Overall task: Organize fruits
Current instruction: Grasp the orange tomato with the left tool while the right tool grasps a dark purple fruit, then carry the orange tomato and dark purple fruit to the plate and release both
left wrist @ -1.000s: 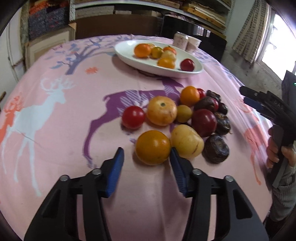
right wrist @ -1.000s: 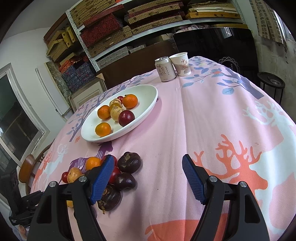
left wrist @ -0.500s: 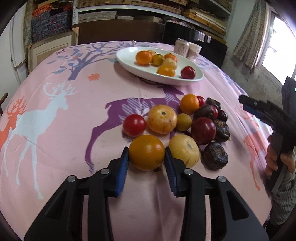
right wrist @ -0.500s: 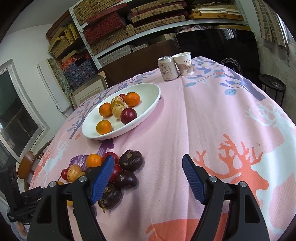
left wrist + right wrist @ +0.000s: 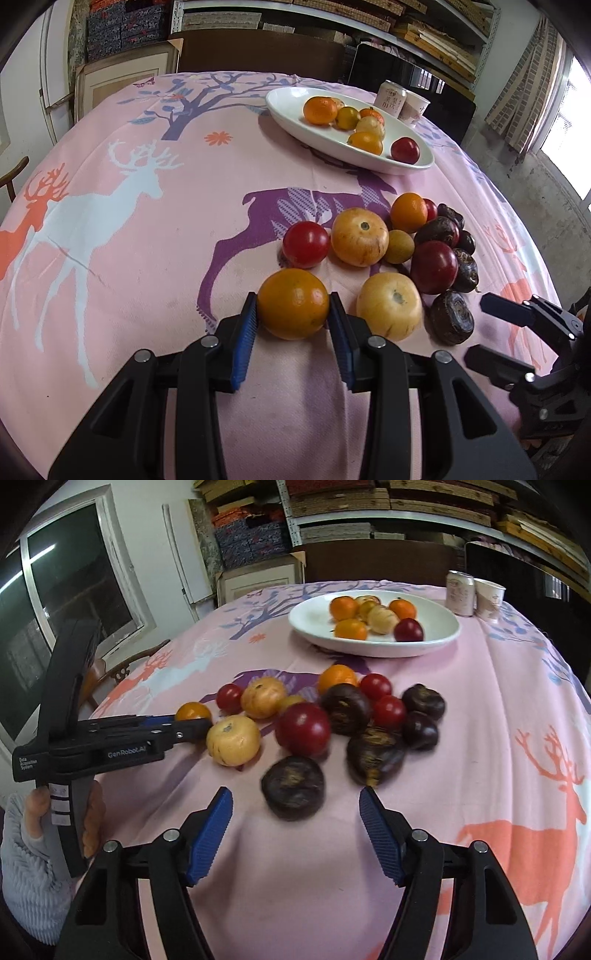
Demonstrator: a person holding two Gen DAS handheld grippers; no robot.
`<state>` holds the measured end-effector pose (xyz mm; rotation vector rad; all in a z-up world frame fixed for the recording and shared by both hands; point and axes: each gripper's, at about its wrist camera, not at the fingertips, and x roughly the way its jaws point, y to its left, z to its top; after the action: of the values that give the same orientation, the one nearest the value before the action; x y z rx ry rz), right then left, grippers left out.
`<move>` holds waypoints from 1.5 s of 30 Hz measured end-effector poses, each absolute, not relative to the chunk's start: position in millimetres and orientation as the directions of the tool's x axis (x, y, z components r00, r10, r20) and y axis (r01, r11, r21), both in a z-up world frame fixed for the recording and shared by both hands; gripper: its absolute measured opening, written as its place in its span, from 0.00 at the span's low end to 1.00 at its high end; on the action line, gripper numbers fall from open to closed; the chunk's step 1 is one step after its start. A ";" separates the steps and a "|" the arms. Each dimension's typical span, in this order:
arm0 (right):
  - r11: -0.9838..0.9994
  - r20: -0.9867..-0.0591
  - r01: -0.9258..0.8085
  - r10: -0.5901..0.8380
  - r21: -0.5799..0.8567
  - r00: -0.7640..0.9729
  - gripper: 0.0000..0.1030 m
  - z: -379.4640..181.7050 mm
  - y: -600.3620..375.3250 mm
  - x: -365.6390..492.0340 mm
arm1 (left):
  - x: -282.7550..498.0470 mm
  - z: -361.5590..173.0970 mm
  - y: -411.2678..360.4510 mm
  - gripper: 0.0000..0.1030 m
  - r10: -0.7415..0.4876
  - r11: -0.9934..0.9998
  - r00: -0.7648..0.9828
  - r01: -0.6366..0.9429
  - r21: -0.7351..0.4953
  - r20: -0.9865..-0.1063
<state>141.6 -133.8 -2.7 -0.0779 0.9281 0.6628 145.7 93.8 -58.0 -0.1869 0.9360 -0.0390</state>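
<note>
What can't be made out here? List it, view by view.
- Left wrist view: the round orange fruit sits between the left gripper's jaws; its underside is hidden, so lift-off from the pink deer-print tablecloth is unclear.
- Left wrist view: print on the silver drink can is too small.
- Right wrist view: the dark purple wrinkled fruits are motion-blurred.
- Right wrist view: the left gripper's near finger hides its grip.

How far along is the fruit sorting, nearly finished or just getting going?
Not even halfway, it seems. About six fruits already sit in the white dish. The left tongs are shut on an orange fruit, probably the next to go. The right tongs are open just short of a dark purple fruit. Roughly a dozen more lie loose on the pink tablecloth.
</note>
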 end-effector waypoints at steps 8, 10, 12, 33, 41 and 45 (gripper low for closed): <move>0.827 -0.814 -0.530 0.432 0.187 0.387 0.40 -13.4 -116.4 155.6 | 146.8 -59.6 92.6 0.38 -0.116 0.984 0.590 -0.044 -0.174 -0.799; 0.828 -0.816 -0.533 0.424 0.173 0.393 0.40 -13.4 -114.7 154.7 | 146.7 -59.8 92.4 0.37 -0.117 0.984 0.590 -0.043 -0.175 -0.799; 0.824 -0.813 -0.535 0.433 0.183 0.389 0.40 -13.2 -115.8 155.2 | 146.7 -60.2 92.1 0.36 -0.125 0.982 0.592 -0.038 -0.183 -0.796; 0.868 -0.651 -0.404 0.487 0.288 0.582 0.40 69.0 -170.6 279.4 | 265.5 16.9 87.8 0.36 -0.135 0.981 0.689 -0.011 -0.196 -0.712; 0.893 -0.675 -0.308 0.451 0.329 0.585 0.42 35.0 -170.1 365.2 | 342.2 -11.7 77.3 0.36 -0.122 0.982 0.643 -0.034 -0.188 -0.756; 0.900 -0.664 -0.316 0.436 0.302 0.607 0.52 24.7 -169.9 372.3 | 351.3 -17.7 80.8 0.68 -0.105 0.986 0.656 -0.031 -0.165 -0.748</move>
<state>372.3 -169.9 24.7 0.1600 0.8093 0.4364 351.3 80.8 -17.7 -0.1695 0.8558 -0.0417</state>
